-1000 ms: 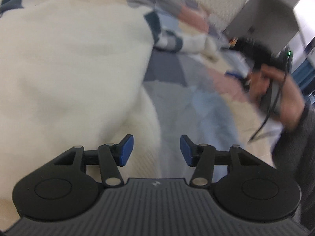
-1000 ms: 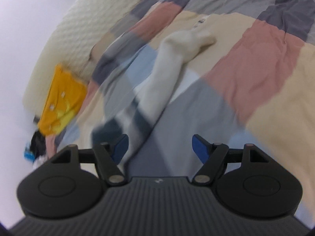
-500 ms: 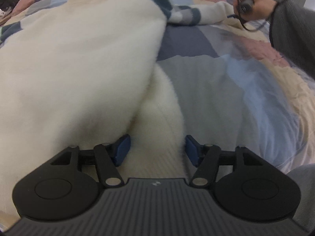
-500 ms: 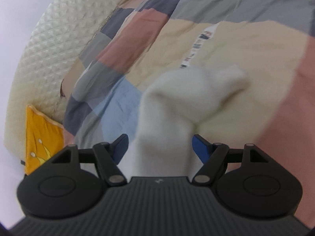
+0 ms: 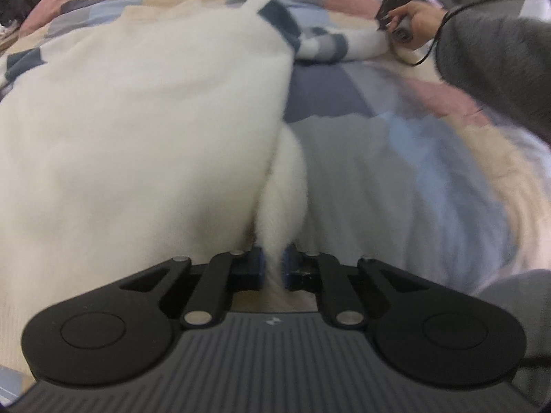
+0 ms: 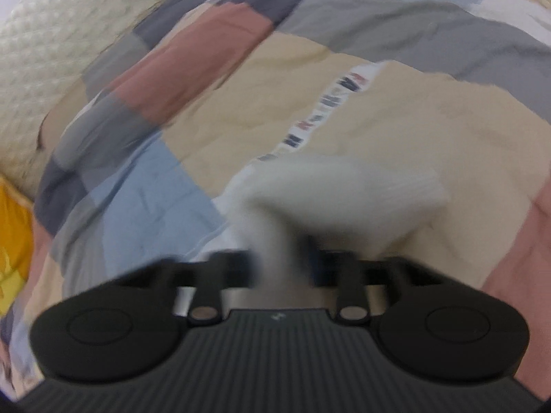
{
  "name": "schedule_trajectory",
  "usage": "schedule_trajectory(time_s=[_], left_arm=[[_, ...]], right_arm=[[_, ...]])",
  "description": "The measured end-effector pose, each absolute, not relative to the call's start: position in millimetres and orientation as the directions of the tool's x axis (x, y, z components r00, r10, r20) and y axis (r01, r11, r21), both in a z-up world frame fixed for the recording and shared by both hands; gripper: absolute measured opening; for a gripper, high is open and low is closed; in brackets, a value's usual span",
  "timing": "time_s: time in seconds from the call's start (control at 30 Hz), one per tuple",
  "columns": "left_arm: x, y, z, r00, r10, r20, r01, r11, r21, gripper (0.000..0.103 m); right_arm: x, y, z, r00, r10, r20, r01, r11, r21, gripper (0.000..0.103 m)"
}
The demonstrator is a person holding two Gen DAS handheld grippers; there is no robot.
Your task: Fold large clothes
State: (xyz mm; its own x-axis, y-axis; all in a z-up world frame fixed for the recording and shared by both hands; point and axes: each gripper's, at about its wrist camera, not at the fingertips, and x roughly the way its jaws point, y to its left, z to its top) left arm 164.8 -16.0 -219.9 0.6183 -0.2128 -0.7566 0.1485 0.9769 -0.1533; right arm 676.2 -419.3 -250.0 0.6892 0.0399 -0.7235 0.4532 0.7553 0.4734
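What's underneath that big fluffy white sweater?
The white sweater lies on a patchwork quilt of grey, blue, pink and beige squares. Whatever lies directly beneath the sweater's body is covered and cannot be seen.

Fuzzy cream knit sweater (image 5: 144, 130); soft matt patchwork quilt (image 6: 310, 110); quilted cream headboard (image 6: 44, 34).

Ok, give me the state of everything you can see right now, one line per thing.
Cream fluffy sweater: spread on the bed, lower edge bunched and pinched.
Striped sweater sleeve: stretched out, cuff end pinched.
Left tool: closing, sweater fabric pressed between its pads.
Right tool: closing on the cuff, blurred.
Patchwork quilt: laid out, wrinkled.
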Motion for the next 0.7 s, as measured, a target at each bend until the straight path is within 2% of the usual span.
schedule_trajectory(time_s=[0.07, 0.13, 0.27, 0.3, 0.37, 0.47, 0.57, 0.7], left_arm=[[157.4, -11.2, -210.7, 0.624, -0.247, -0.741, 0.16, 0.969, -0.188, 0.011], [150.6, -8.2, -204.2, 0.633, -0.276, -0.723, 0.18, 0.961, -0.209, 0.011], [141.9, -8.7, -204.7, 0.623, -0.319, -0.714, 0.216, 0.948, -0.235, 0.011], [141.0, -11.2, -207.5, 0.619, -0.325, -0.715, 0.232, 0.945, -0.229, 0.011], [142.3, -15.6, -216.3, 0.603, -0.322, -0.73, 0.238, 0.946, -0.221, 0.011], [146.1, -22.1, -231.4, 0.563, -0.326, -0.759, 0.261, 0.942, -0.211, 0.011], [149.9, -25.7, -240.8, 0.536, -0.328, -0.778, 0.282, 0.938, -0.201, 0.011], [150.9, -23.3, -244.3, 0.53, -0.33, -0.781, 0.273, 0.938, -0.212, 0.012]], right_arm=[[673.6, -419.1, -236.5, 0.72, 0.049, -0.692, 0.414, 0.77, 0.486, 0.017], [663.1, -424.1, -218.6, 0.789, 0.083, -0.609, 0.345, 0.76, 0.55, 0.016], [633.4, -444.2, -179.4, 0.926, 0.103, -0.363, 0.169, 0.747, 0.643, 0.016], [627.1, -450.1, -174.1, 0.937, 0.098, -0.335, 0.154, 0.746, 0.648, 0.016], [619.5, -464.7, -173.1, 0.937, 0.077, -0.342, 0.178, 0.735, 0.654, 0.016], [611.7, -481.7, -193.8, 0.909, 0.024, -0.416, 0.268, 0.731, 0.627, 0.016], [607.7, -496.8, -233.5, 0.873, -0.006, -0.488, 0.36, 0.684, 0.635, 0.016], [598.0, -505.1, -281.3, 0.844, -0.001, -0.537, 0.409, 0.648, 0.642, 0.016]])
